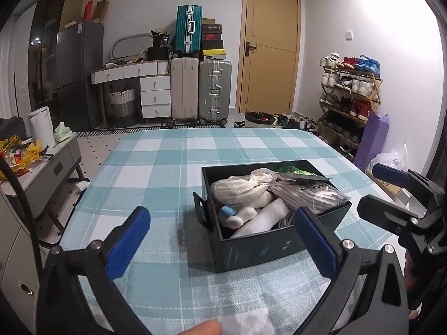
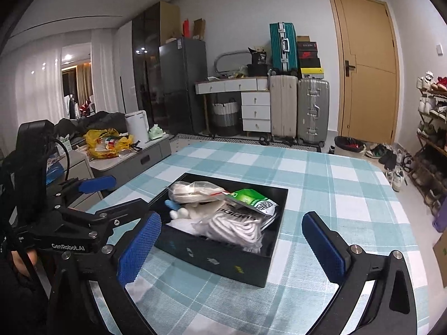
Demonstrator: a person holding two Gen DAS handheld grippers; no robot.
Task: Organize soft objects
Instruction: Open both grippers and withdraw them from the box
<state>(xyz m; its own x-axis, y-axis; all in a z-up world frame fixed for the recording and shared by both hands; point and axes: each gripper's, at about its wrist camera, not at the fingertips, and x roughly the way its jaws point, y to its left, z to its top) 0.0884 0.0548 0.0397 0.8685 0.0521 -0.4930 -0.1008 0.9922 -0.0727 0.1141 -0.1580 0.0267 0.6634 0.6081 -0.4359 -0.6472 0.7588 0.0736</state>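
A black box (image 1: 251,254) stands on the blue-checked tablecloth (image 1: 156,167), holding soft things. Inside are a clear bag of white fabric (image 1: 240,189), a bagged striped Adidas item (image 1: 304,192), a green packet (image 1: 293,171) and a white plush toy (image 1: 245,212). My left gripper (image 1: 220,212) is open just short of the box's near-left corner, with nothing between its pads. My right gripper (image 2: 231,217) is open as well, in front of the box (image 2: 218,259) and holding nothing. Each gripper shows in the other's view, the right gripper (image 1: 371,185) and the left gripper (image 2: 128,192).
A thin white sheet (image 1: 245,318) lies on the cloth under my left gripper, with a fingertip (image 1: 204,328) beside it. Left of the table stands a grey cabinet (image 2: 134,162) with a yellow bag (image 2: 106,142). Suitcases (image 1: 201,89), a door (image 1: 268,50) and a shoe rack (image 1: 349,97) line the back.
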